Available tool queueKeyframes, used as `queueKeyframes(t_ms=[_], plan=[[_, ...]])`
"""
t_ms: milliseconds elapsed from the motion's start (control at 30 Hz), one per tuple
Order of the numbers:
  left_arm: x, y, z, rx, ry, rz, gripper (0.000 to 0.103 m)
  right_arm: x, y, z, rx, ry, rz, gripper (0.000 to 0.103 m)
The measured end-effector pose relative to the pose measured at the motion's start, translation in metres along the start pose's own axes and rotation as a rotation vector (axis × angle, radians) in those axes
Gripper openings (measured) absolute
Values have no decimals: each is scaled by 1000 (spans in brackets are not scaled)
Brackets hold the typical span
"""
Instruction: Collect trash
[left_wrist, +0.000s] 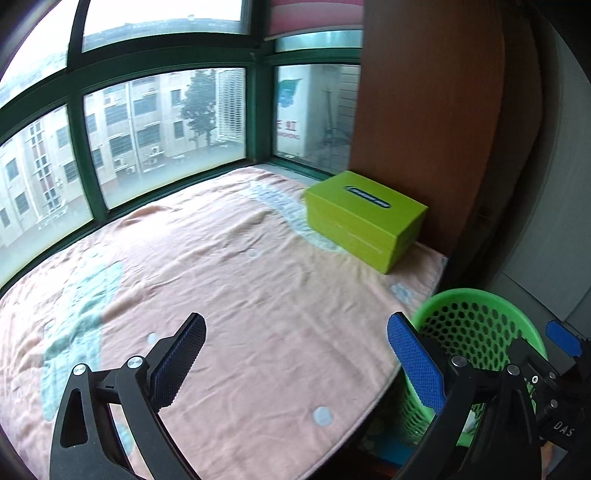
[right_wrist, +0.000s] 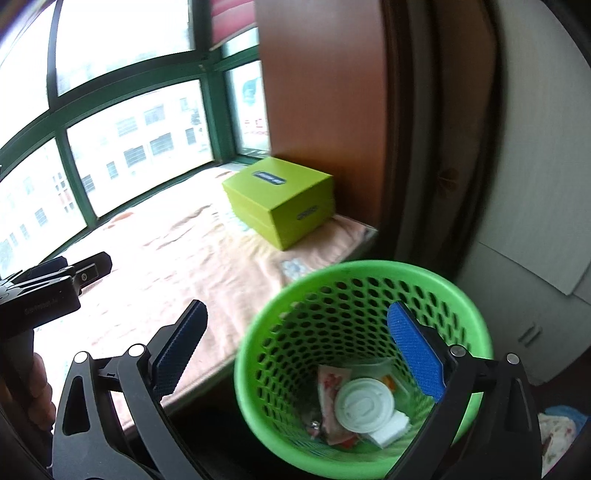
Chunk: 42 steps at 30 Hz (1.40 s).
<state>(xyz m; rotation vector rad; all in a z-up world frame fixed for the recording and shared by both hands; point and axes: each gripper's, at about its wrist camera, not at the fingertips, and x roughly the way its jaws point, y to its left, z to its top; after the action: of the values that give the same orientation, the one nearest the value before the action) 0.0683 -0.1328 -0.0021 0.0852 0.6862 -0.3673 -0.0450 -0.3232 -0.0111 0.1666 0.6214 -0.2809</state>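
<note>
Trash (right_wrist: 364, 408) sits at bottom of green perforated basket (right_wrist: 280, 321): white round plastic lid (right_wrist: 364, 406) on top, white folded paper/tissue (right_wrist: 391, 428) just beside it at lower right, pinkish printed wrapper (right_wrist: 330, 387) to its left, a clear plastic piece w/ an orange bit behind. All inside the bin, none on the bed surface.

Right gripper (right_wrist: 297, 352) hangs over the basket mouth, pointing down into it. Jaws spread wide, nothing between the pads. Its right-side blue pad (right_wrist: 415, 354) is over the bin interior, left-side pad (right_wrist: 181, 350) is outside the rim, over the blanket edge. Trash lies below the gripper, not touching it.

Left gripper (left_wrist: 295, 363) also wide open, empty, over the peach blanket (left_wrist: 240, 280); its right-side pad (left_wrist: 415, 363) overlaps the basket (left_wrist: 480, 317) rim in the view, contact can't tell. In the right wrist view the left gripper's body (right_wrist: 44, 295) shows at left edge w/ a hand (right_wrist: 38, 391) on its handle.

Basket stands on floor against the blanket-covered ledge's edge. Lime-green box (left_wrist: 364, 218) rests on the blanket at far corner, next to brown wood panel (left_wrist: 424, 110). Green-framed windows (left_wrist: 162, 114) behind, buildings outside.
</note>
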Motion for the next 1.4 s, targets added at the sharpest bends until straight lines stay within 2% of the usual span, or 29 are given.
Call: queueKeyframes(t_ms=[133,467,833,1400], plan=[[-6,25,-2,-31,-3,68,95,5,22,5,-34,-8,41,97],[-18,74,-10,-106,0,164,95,16,64,16,-85,-20,128,97],[-32,105,-22,-168,1,215,96,14,90,23,-105,-49,165,97],[-47,126,-32,-208,-4,264,96,12,103,22,-126,-58,185,98]])
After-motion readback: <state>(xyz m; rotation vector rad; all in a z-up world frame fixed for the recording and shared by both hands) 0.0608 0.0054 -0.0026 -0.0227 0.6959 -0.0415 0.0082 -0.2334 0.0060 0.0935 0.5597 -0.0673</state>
